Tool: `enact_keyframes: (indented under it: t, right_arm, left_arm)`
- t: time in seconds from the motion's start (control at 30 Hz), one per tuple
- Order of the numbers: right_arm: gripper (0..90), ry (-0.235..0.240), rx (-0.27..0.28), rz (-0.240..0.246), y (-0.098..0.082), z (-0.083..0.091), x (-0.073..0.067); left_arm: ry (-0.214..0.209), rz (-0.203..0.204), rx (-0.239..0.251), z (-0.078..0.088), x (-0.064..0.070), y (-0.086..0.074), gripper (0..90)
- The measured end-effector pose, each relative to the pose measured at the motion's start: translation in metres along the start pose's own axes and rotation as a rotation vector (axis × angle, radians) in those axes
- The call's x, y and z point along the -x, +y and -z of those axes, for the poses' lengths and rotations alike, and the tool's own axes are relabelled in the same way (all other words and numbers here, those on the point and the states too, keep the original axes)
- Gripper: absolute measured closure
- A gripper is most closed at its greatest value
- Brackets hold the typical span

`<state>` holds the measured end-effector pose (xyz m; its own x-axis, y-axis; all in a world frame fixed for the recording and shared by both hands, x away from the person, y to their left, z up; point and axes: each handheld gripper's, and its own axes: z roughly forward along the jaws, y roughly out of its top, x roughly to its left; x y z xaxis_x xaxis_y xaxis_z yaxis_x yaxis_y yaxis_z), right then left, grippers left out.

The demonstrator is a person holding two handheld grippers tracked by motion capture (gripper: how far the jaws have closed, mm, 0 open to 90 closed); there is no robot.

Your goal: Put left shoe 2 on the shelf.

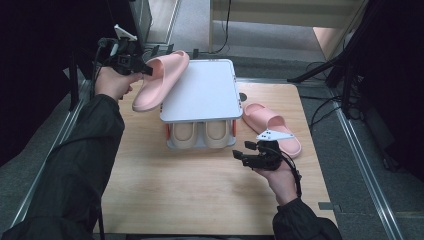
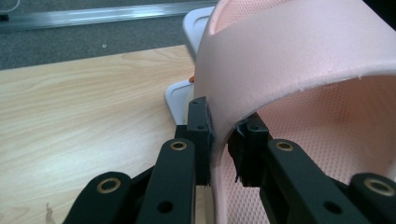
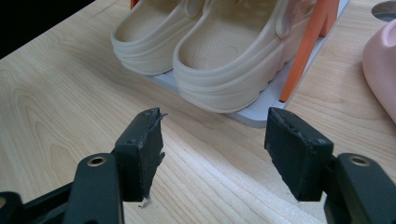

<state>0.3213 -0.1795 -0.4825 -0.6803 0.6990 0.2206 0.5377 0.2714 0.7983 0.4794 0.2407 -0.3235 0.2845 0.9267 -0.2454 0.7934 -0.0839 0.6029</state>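
High view has the left gripper (image 1: 142, 67) up above the far-left corner of the wooden surface (image 1: 190, 190), beside the white shoe rack (image 1: 200, 92); its fingers (image 2: 200, 135) pinch the strap of a pink slipper (image 1: 159, 80), and the slipper hangs clear of the surface, toe tilted down; the right gripper (image 3: 212, 149) hovers low with fingers spread and nothing between them, facing the beige clogs (image 3: 210, 51) on the rack's lower shelf; the second pink slipper (image 1: 272, 127) lies flat just beside it.

The pink slipper (image 2: 299, 56) looks like soft matt foam, its insole finely dimpled (strap smooth). The bench (image 1: 200, 185) is pale grained wood; the beige clogs (image 3: 210, 56) are smooth, matt, rubbery plastic.
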Motion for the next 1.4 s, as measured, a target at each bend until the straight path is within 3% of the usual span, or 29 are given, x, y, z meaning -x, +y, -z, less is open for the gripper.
enact_keyframes:
  t: [0.4,0.57,1.0,1.27,1.4]
  right_arm:
    - [37.6,0.0,0.006,-0.002,0.001,0.004,0.002]
    - [37.6,-0.001,0.005,0.0,0.001,0.005,0.004]
    - [37.6,-0.001,-0.001,0.01,0.002,0.003,0.003]
    - [37.1,-0.001,0.009,0.004,0.003,0.007,0.008]
    - [37.8,-0.01,0.014,0.017,0.004,0.011,0.011]
  left_arm:
    - [-0.026,-0.039,-0.014,-0.021,0.033,0.011,70.9]
    - [-0.054,-0.045,-0.035,-0.022,0.037,0.01,66.5]
    - [-0.091,-0.047,-0.023,-0.021,0.044,0.004,62.6]
    - [-0.113,-0.089,0.016,0.0,0.045,0.001,57.7]
    - [-0.14,-0.095,0.047,0.015,0.042,-0.009,53.3]
